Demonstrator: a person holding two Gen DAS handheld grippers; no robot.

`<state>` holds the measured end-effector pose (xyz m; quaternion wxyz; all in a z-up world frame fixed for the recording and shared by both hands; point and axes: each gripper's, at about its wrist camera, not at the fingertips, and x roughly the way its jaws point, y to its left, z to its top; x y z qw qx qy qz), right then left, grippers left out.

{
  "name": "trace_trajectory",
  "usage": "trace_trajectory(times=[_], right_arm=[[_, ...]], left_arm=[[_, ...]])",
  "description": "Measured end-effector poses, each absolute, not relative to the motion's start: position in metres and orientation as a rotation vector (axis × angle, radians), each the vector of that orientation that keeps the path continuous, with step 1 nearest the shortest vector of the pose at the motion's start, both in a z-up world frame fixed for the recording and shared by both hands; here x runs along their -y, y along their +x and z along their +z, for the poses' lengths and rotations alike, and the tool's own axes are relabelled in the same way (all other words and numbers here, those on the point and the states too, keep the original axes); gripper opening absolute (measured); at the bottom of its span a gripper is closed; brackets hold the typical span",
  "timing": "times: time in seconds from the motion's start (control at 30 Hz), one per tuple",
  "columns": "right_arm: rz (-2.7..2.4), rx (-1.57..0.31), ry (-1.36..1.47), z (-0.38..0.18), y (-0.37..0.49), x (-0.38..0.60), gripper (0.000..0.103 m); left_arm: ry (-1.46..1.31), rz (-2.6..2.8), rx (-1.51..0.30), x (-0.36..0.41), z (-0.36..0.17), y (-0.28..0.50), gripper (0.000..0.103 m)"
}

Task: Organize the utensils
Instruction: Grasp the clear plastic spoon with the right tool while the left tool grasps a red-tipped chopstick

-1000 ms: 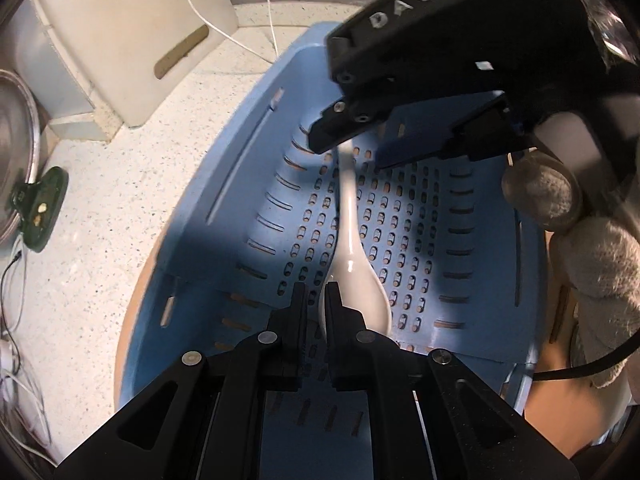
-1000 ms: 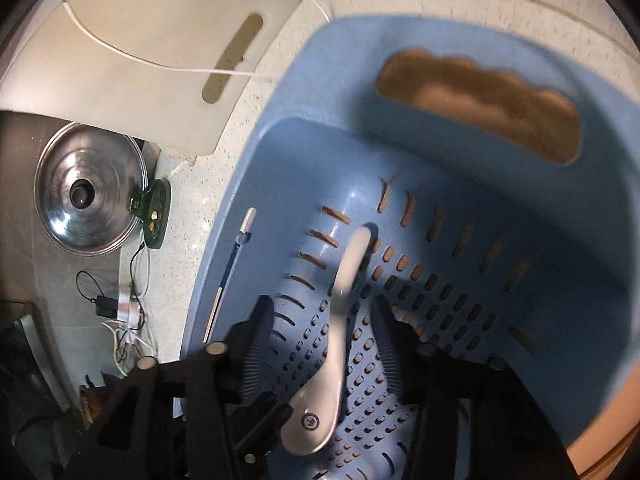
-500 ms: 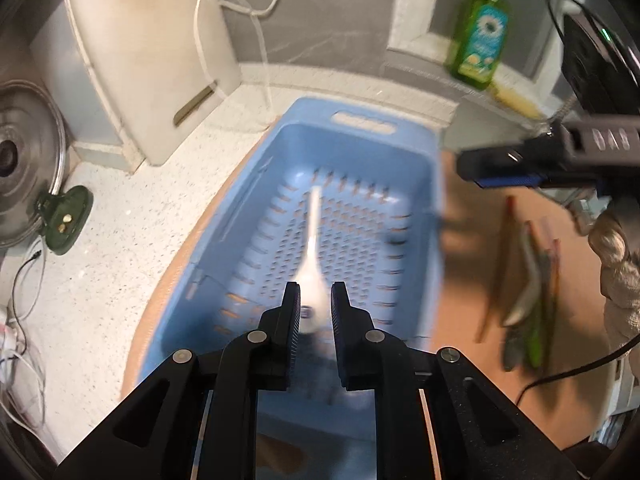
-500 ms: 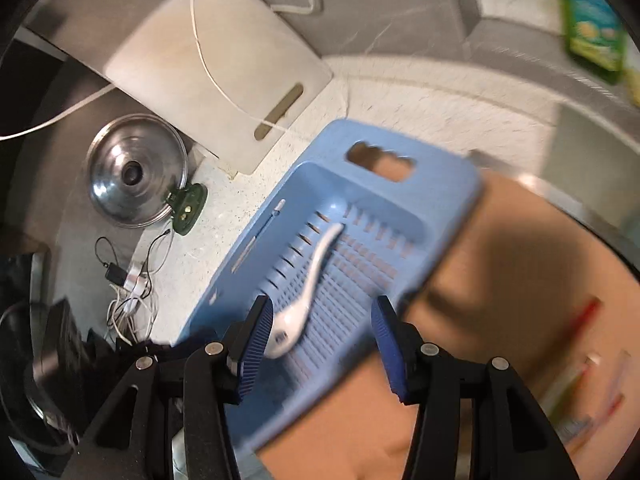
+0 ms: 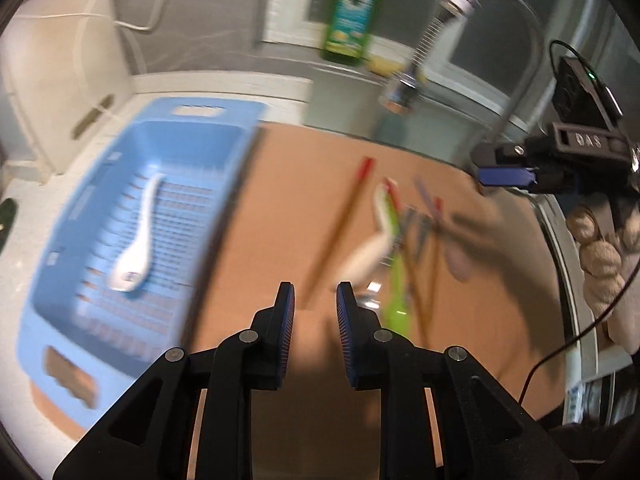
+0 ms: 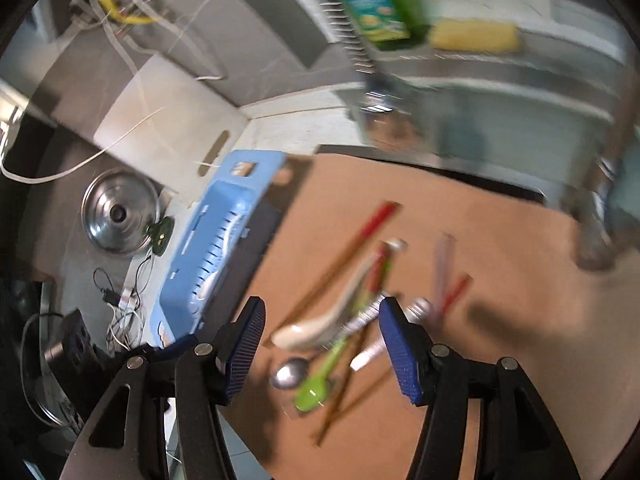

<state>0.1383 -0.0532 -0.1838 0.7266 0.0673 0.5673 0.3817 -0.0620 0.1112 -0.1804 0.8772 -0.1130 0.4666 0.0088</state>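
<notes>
Blue basket (image 5: 132, 216) on the desk (image 5: 280, 208) holds one white spoon (image 5: 138, 240). The remaining utensils (image 6: 340, 320) lie heaped outside it. Left gripper (image 5: 315, 312) and right gripper (image 6: 320, 336) are opening, both empty. Task barely begun.

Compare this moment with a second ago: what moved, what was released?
The left gripper released the white spoon, left lying in the blue basket. Both grippers pulled out toward the utensil pile on the brown board; the right gripper is empty, jaws opening. Basket unmoved.
</notes>
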Motion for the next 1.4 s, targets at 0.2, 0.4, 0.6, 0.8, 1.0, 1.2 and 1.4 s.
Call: trace_trajectory(times=[0.2,0.4,0.6,0.8,1.0,1.2,1.4], right_arm=[[0.783,-1.3,0.194,-0.208,0.144,0.084,0.051],[0.745,-1.38,0.197,-0.241,0.152,0.09,0.035],[0.72,-1.406,0.119,-0.26,0.154,0.077,0.029],[0.689,-1.424,0.056,-0.271,0.156,0.066,0.025],[0.653,-1.425,-0.008,-0.275,0.153,0.06,0.019],[0.623,-1.46,0.026,-0.279,0.15,0.078,0.007],[0.6,-1.497,0.051,-0.28,0.138,0.105,0.006]], left_arm=[[-0.211,-0.092,-1.011,-0.059,-0.195,-0.054,0.02],[-0.186,-0.188,-1.062,-0.02,-0.209,-0.04,0.02],[-0.119,-0.221,-1.084,0.004,-0.217,-0.016,0.014],[-0.068,-0.223,-1.122,0.011,-0.228,0.0,0.011],[-0.049,-0.236,-1.158,0.014,-0.237,0.003,0.011],[-0.04,-0.22,-1.175,0.014,-0.243,0.004,0.011],[-0.048,-0.222,-1.193,0.016,-0.25,0.01,0.008]])
